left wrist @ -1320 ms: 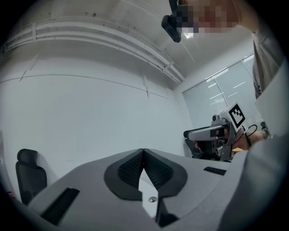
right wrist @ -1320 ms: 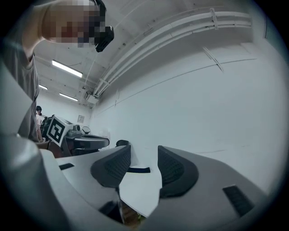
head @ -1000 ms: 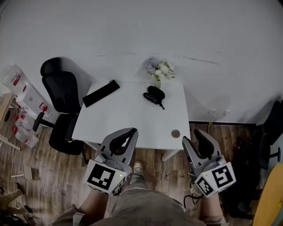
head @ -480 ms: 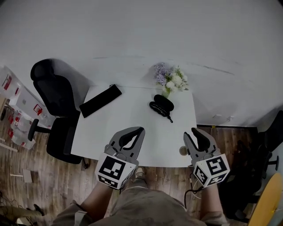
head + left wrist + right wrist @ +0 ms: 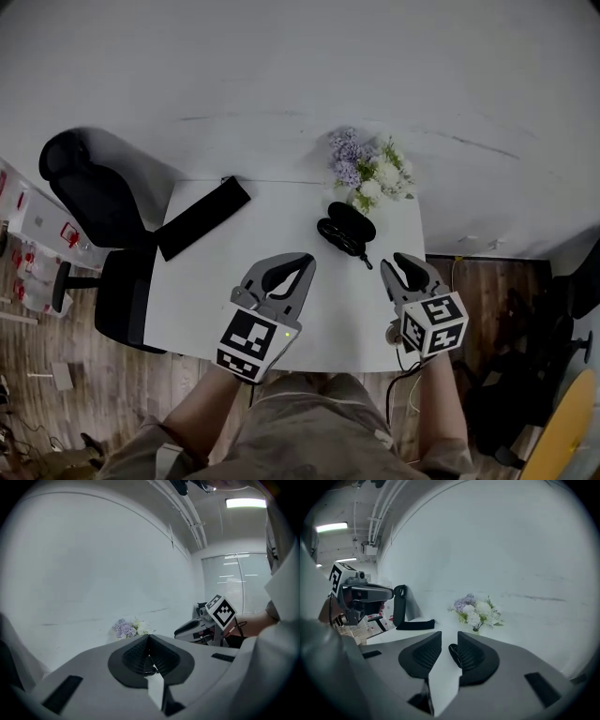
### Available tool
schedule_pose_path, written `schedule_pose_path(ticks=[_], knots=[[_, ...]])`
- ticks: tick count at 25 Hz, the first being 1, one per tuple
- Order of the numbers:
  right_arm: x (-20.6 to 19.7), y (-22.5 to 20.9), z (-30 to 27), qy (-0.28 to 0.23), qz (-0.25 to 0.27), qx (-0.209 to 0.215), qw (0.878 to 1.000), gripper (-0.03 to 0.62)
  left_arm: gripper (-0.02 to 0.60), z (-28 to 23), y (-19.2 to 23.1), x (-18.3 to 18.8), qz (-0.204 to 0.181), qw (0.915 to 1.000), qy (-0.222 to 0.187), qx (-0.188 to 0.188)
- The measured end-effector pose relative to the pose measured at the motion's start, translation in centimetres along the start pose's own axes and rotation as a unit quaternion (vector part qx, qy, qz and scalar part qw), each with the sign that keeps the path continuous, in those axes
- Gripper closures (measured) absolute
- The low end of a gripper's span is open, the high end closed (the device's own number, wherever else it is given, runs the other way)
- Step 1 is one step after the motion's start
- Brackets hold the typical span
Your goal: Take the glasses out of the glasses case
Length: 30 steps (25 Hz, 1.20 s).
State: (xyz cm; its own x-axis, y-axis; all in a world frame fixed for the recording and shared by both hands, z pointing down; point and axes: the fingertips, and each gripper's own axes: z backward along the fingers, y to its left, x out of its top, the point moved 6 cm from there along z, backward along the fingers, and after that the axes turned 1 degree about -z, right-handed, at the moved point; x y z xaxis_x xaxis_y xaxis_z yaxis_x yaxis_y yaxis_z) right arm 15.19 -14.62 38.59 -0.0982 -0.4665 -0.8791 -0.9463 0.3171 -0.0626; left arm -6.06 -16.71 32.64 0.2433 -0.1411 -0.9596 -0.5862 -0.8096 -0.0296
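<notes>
A black glasses case (image 5: 347, 229) lies at the far right of the white table (image 5: 202, 281), just in front of a vase of flowers (image 5: 368, 174). A thin dark piece sticks out from its near side; I cannot tell whether that is the glasses. Through the right gripper's jaws the case (image 5: 453, 652) shows well ahead. My left gripper (image 5: 304, 263) hovers over the table's near middle with its tips touching and nothing in them. To the right of it, short of the case, is my right gripper (image 5: 404, 266); its jaws are closing with a gap and nothing between them.
A long black pouch (image 5: 202, 217) lies at the table's far left corner. A black office chair (image 5: 89, 202) stands left of the table, with boxes (image 5: 28, 234) on the wooden floor beyond it. A white wall runs behind the table.
Both grippers have moved forward from the table's near edge to over the table, nearer the case. The right gripper's jaws have narrowed.
</notes>
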Motion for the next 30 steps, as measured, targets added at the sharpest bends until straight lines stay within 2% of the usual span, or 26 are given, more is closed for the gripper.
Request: schedule_pose_path(ticks=[3,7,13,18,26,30], knots=[[-0.9,-1.7,-2.8,0.017,-0.020,0.021,0.999,0.471,0.566,-2.1,0.9,-1.0,0.021,0.9997,0.016,0.002],[-2.2,-3.4,-7.2,0.051,-0.015,0.048,0.997,0.471,0.566,-4.7,2.0,-2.9,0.041,0.9979,0.049,0.013],[-4.5,-4.4,-13.2,0.110,0.027,0.105,0.988,0.490,0.566,-7.9,3.5,-6.1,0.055,0.9942,0.089,0.025],[-6.8,-4.5,-17.2,0.151,0.062,0.133,0.977,0.503,0.566,-10.0,4.2,-8.5,0.058,0.9908,0.120,0.025],[-10.5,-5.4,-22.8,0.216,0.064,0.147,0.963,0.505,0.566,-12.0,5.5,-11.7,0.072,0.9857,0.149,0.033],[-11.8,-6.1,-24.9,0.246,0.067,0.134,0.958,0.505,0.566,-12.5,6.1,-12.9,0.080,0.9835,0.158,0.035]])
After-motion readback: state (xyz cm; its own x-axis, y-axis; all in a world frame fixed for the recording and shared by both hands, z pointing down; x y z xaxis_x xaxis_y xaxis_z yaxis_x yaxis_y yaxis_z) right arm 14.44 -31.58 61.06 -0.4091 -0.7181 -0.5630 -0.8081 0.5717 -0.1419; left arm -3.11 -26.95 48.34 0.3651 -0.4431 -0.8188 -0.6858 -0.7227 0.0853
